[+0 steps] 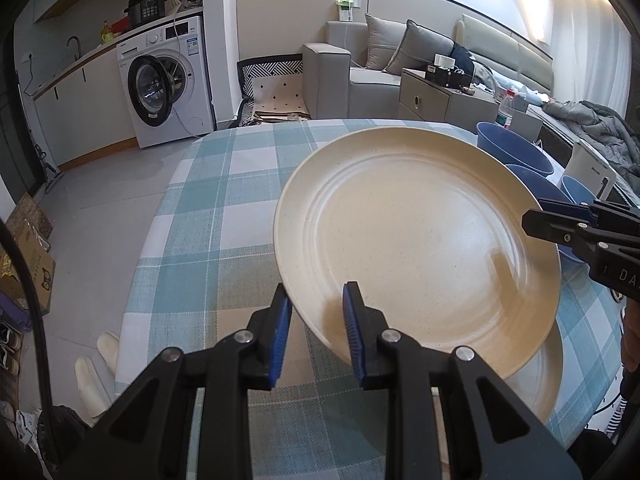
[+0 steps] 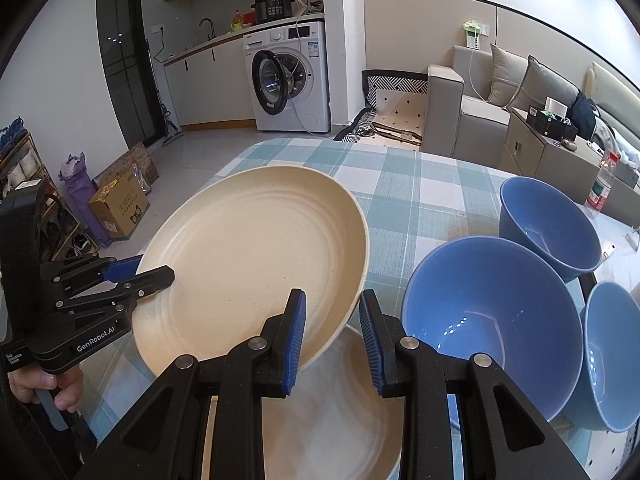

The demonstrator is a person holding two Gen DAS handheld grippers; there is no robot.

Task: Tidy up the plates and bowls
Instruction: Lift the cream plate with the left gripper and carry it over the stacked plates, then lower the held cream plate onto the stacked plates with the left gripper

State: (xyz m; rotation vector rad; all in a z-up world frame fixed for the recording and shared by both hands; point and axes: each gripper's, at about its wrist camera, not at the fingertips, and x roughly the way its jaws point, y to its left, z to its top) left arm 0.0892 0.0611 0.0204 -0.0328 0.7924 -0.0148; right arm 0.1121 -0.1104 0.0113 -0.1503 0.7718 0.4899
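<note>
1. The left gripper [image 1: 316, 332] pinches the near rim of a cream plate [image 1: 416, 240]; one blue pad [image 1: 352, 328] lies on the plate's upper face and the other sits below the rim.
2. The right gripper [image 2: 332, 344] pinches the same cream plate [image 2: 256, 256] at its opposite edge, which runs between the pads; in the left wrist view its black finger [image 1: 560, 228] reaches over the plate's right rim.
3. In the right wrist view a hand [image 2: 44, 388] grips the handle of the left gripper [image 2: 156, 276] at the left edge.
4. The plate is held tilted, lifted above a second cream plate [image 2: 348, 420] that lies flat on the checked tablecloth [image 1: 208, 216], directly below it at the near edge of the table.
5. Just right of the plates stand three blue bowls: a large one [image 2: 492, 320] nearest the plates, a second [image 2: 612, 360] at the right edge, and a third [image 2: 548, 224] farther back.
6. Beyond the third bowl, at the table's far right edge, stands a clear bottle [image 2: 602, 188] with a red cap.
7. Past the table a white washing machine [image 1: 168, 84] stands with its door open, and a grey sofa [image 1: 360, 68] sits to its right.
8. On the counter above the machine rests a black pressure cooker [image 1: 146, 10].
</note>
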